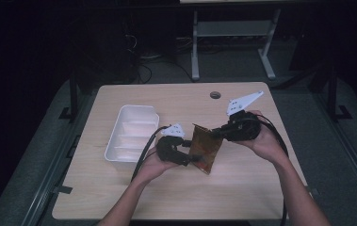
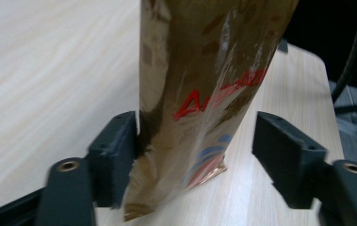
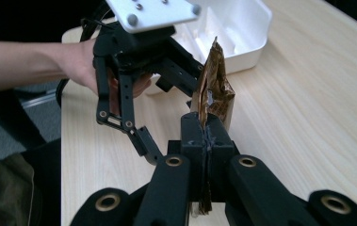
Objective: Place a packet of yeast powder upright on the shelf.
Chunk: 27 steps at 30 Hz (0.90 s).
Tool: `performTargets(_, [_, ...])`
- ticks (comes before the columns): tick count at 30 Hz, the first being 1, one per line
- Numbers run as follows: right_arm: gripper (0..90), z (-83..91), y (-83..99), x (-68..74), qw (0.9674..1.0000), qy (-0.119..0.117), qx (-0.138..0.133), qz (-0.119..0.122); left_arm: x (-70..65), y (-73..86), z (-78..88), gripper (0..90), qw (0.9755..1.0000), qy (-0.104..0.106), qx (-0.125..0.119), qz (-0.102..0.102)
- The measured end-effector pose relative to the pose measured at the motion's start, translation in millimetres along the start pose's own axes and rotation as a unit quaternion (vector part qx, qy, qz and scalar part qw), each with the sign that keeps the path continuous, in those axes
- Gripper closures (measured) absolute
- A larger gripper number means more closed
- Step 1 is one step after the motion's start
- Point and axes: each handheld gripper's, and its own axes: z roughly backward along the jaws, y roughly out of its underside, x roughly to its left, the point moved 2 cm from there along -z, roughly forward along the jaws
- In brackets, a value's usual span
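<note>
The worktop (image 1: 242,188) is wide and bare around the two hands, and the white tub (image 1: 131,133) sits off beyond the left gripper (image 1: 191,159), so if anything slips it will drop onto wood, not into the tub. The likeliest trouble, as I judge it, is the brown snack packet (image 1: 205,148) tearing or twisting: the right gripper (image 3: 206,141) has its jaws pressed tight together on one thin edge of the crinkly film, and a pull from the other side could rip that edge or drag it out of the pinch. The left gripper is spread wide, one jaw touching the packet's side and the other standing well apart from it, so it has hold of nothing; if it closes off-centre it may only shove the packet sideways and crumple it. The packet stands upright between the left jaws, nearer the one on the left of the left gripper view, its lower end just above or on the worktop; I cannot tell which. Its upper edge runs straight into the right jaws.
</note>
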Motion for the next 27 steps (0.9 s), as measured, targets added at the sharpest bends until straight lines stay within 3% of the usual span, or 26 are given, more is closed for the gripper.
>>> performTargets(3, [88.6, -1.2, 0.7, -0.8, 1.0, -0.004, -0.001, 0.0, 0.3, 3.0, -1.5, 41.9, 0.9999, 0.007, 0.009, -0.001])
performTargets(4, [88.3, -1.4, 1.8, -1.9, 1.0, -0.006, -0.006, -0.004, 0.4, 3.9, -1.4, 48.9, 0.9999, 0.008, 0.009, -0.002])
performTargets(5, [88.3, -1.4, 1.8, -1.9, 1.0, -0.006, -0.006, -0.004, 0.4, 4.6, -1.3, 48.9, 0.9999, 0.008, 0.011, -0.003])
performTargets(9, [87.9, -2.3, 8.1, -6.7, 0.9998, -0.008, -0.012, -0.016, -1.6, 8.5, -2.0, 66.7, 0.9998, 0.014, 0.013, -0.01])
performTargets(14, [86.0, -3.3, 12.8, -9.6, 0.9996, -0.011, -0.014, -0.023, -4.0, 10.7, -3.0, 75.9, 0.9995, 0.015, 0.02, -0.018])
performTargets(22, [83.4, -2.4, 21.0, -13.7, 0.9989, -0.01, -0.025, -0.038, -6.1, 13.7, -4.6, 81.4, 0.9994, 0.014, 0.024, -0.022])
performTargets(27, [77.1, -0.4, 26.0, -15.9, 0.9983, -0.009, -0.036, -0.046, -7.1, 14.3, -5.0, 83.1, 0.9992, 0.012, 0.028, -0.026])
